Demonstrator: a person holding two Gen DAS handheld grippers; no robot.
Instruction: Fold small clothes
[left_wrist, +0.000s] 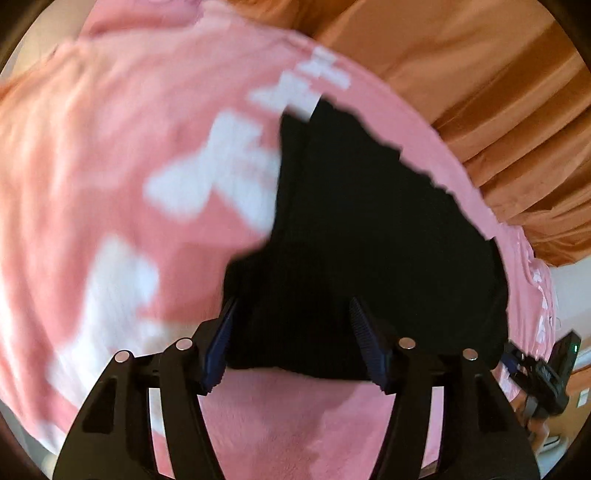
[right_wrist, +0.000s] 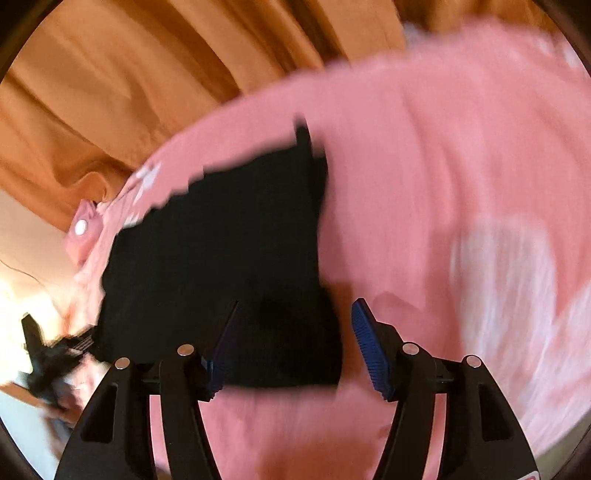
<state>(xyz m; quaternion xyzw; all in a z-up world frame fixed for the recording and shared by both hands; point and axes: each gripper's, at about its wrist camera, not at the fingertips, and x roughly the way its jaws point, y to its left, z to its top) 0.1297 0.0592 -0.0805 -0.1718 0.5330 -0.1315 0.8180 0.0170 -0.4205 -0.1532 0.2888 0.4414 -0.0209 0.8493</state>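
Observation:
A small black garment (left_wrist: 362, 229) lies on a pink blanket with white bows (left_wrist: 110, 166). In the left wrist view my left gripper (left_wrist: 291, 343) is open, its blue pads on either side of the garment's near edge. In the right wrist view the same garment (right_wrist: 221, 240) lies left of centre. My right gripper (right_wrist: 295, 343) is open over its near right corner, the left pad above the cloth and the right pad above bare blanket (right_wrist: 443, 147). Both views are motion-blurred. Each gripper shows at the edge of the other's view: the right one (left_wrist: 546, 373), the left one (right_wrist: 48, 354).
Orange curtains (left_wrist: 480, 74) hang behind the blanket, and also show in the right wrist view (right_wrist: 110, 74). A pink object with a white disc (right_wrist: 83, 229) sits at the blanket's left edge. Pale floor or wall shows at the far sides.

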